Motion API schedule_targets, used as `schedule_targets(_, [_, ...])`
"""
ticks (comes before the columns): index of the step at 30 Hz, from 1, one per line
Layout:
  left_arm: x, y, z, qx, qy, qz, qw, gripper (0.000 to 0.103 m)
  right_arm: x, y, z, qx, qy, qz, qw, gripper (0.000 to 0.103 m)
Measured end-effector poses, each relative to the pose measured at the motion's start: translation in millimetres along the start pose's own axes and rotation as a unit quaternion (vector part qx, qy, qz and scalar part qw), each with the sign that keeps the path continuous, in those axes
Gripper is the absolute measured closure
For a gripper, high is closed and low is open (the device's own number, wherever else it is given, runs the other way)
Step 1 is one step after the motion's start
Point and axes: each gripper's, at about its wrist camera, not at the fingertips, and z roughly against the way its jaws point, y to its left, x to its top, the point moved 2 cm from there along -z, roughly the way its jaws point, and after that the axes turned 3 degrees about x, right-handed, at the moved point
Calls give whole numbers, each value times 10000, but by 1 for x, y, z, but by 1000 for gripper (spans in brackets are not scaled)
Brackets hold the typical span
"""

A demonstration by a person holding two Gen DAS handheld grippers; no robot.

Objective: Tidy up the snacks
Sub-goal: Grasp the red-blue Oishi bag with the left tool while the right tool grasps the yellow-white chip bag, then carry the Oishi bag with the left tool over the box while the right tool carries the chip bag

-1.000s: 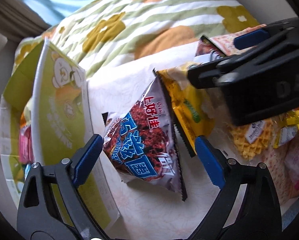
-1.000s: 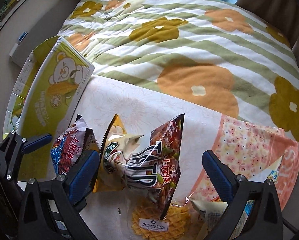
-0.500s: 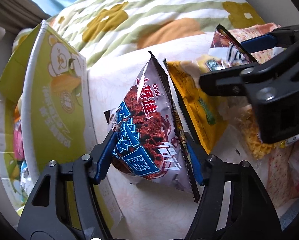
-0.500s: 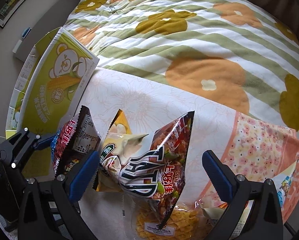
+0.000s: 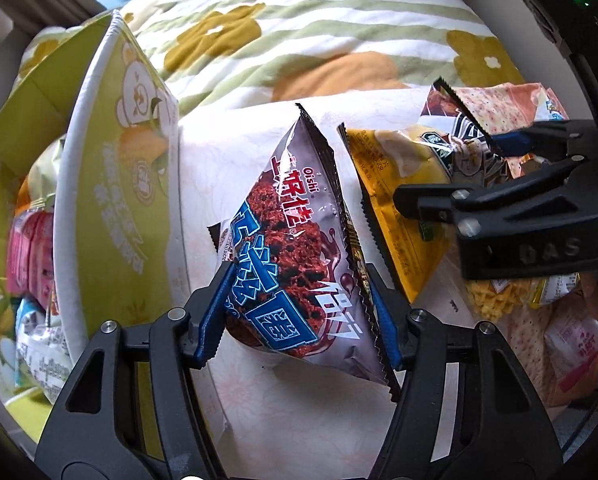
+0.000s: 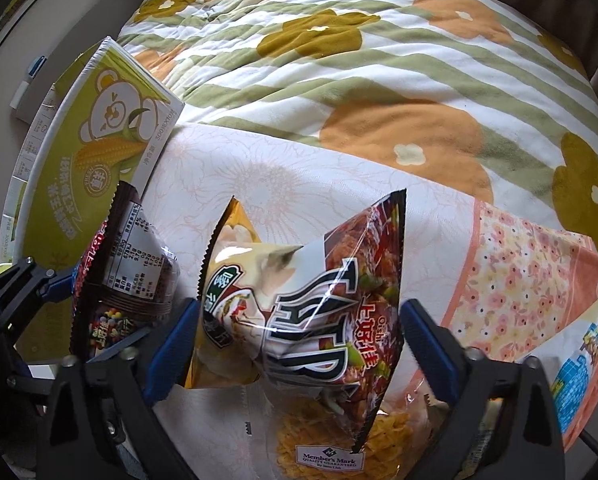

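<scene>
Left gripper [image 5: 303, 312] pinching a brown snack bag [image 5: 299, 248], right gripper [image 6: 299, 344] just narrowing around two bags [image 6: 299, 300], contact unclear, green box [image 5: 115, 200] beside them

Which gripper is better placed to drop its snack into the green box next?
Left. The left gripper has its fingers closed on the chocolate snack bag, right beside the green box. The right gripper has just been closing around the red-and-white bag, farther from the box.
</scene>
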Motion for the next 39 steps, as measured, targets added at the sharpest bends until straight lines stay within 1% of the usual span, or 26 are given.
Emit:
schedule_targets(3, [-1,3,5,-129,-26,142,9998,45,-2,2,0,13,-5,-67,10000,29])
schedule_targets(4, [-1,3,6,-140,-52,160,9998,45,-2,3,2,39,-32,-65,10000,34])
schedule_targets(5, [-1,4,10,-144,-102,179,9997,45,-2,5,4,8,-57,-57,10000,35])
schedule_targets(7, [-2,4,16,-171,-193,211,9994,45,-5,8,12,-94,-165,8,9998,36])
schedule_targets(9, [-4,4,25,-197,-294,229,9991,45,-8,13,23,-88,-318,36,9994,36])
schedule_targets(16, [-14,-2,68,-344,-738,287,9963,45,-26,24,77,-314,-848,134,9958,36])
schedule_targets(20, [-22,-2,105,-403,-1098,343,9925,44,-41,30,112,-381,-1099,112,9931,36])
schedule_targets(24, [-31,8,141,-389,-1421,448,9881,44,-54,46,145,-452,-1357,308,9892,36])
schedule_targets(27, [-40,23,169,-272,-1660,565,9841,44,-60,64,162,-466,-1526,468,9861,36])
schedule_targets(31, [-53,49,197,-207,-1840,755,9798,44,-64,91,177,-317,-1710,666,9825,36])
schedule_targets(35, [-66,82,212,-113,-1971,893,9762,44,-65,121,183,-244,-1866,820,9787,36])
schedule_targets(39, [-77,117,218,-114,-2080,1039,9725,44,-61,153,178,-178,-1952,890,9766,36])
